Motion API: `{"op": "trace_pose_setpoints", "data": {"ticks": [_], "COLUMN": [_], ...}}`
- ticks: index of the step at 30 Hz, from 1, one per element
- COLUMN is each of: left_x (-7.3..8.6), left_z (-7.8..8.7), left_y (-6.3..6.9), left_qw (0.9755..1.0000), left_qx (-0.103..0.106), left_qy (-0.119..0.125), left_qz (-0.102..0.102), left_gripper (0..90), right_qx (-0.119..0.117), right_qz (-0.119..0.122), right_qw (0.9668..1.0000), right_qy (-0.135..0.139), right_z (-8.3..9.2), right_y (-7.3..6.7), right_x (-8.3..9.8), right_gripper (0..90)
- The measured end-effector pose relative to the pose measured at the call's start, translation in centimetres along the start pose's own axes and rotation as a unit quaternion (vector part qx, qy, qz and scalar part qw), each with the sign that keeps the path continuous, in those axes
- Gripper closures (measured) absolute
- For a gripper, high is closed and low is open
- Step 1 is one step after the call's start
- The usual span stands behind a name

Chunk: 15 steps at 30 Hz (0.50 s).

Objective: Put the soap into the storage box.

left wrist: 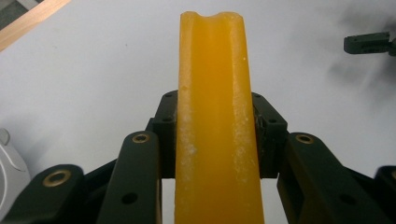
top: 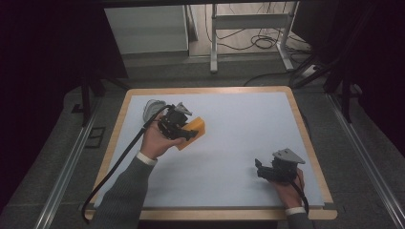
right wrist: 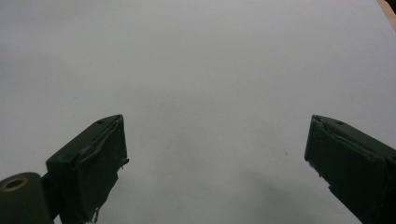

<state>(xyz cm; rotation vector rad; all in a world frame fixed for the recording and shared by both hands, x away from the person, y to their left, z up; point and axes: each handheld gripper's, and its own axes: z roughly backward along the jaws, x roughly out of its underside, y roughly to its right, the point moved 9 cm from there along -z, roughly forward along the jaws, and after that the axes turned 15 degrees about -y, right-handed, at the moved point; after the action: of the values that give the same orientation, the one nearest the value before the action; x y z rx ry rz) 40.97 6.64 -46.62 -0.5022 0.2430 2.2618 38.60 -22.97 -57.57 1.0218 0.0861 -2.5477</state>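
Note:
An orange sponge-like block (top: 195, 130) is clamped edge-on in my left gripper (top: 184, 129) over the left part of the white table top (top: 239, 138). In the left gripper view the orange block (left wrist: 215, 112) runs up the middle, pinched between the two black jaws, and the left gripper (left wrist: 215, 135) is shut on it. My right gripper (top: 260, 169) rests low at the front right of the table, held by a hand. In the right gripper view the right gripper (right wrist: 217, 149) stands wide open over bare white surface, with nothing between its fingers (right wrist: 100, 154).
A pale grey round object (top: 153, 109) lies just behind the left gripper, with its white edge (left wrist: 9, 163) beside the left jaw. The table has a wooden rim (top: 305, 138). Metal frame legs and cables (top: 258, 38) stand on the floor beyond the far edge.

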Motion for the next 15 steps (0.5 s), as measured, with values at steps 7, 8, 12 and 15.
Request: {"op": "trace_pose_setpoints", "data": {"ticks": [7, 8, 12, 15], "left_x": [-0.2, -0.2, -0.2, -0.1], "left_z": [0.6, 0.6, 0.8, 0.9], "left_y": [-0.6, -0.7, -1.3, -1.6], "left_qw": [1.0, 1.0, 0.9999, 0.9998], "left_qx": [-0.002, -0.003, -0.008, -0.012], "left_qy": [0.005, 0.006, 0.005, 0.005], "left_qz": [0.005, 0.007, 0.013, 0.016], "left_gripper": [61.3, 61.3, 61.3, 61.3], "right_qx": [0.001, 0.001, 0.002, 0.002], "right_qz": [0.0, 0.0, 0.0, 0.001], "right_qw": [1.0, 1.0, 1.0, 1.0], "right_qy": [-0.001, -0.001, -0.001, -0.002], "right_z": [0.0, 0.0, 0.0, 0.0], "right_y": [0.0, 0.0, 0.0, 0.0], "right_x": [0.0, 0.0, 0.0, 0.0], "right_gripper": [5.8, 5.8, 5.8, 5.8]}}
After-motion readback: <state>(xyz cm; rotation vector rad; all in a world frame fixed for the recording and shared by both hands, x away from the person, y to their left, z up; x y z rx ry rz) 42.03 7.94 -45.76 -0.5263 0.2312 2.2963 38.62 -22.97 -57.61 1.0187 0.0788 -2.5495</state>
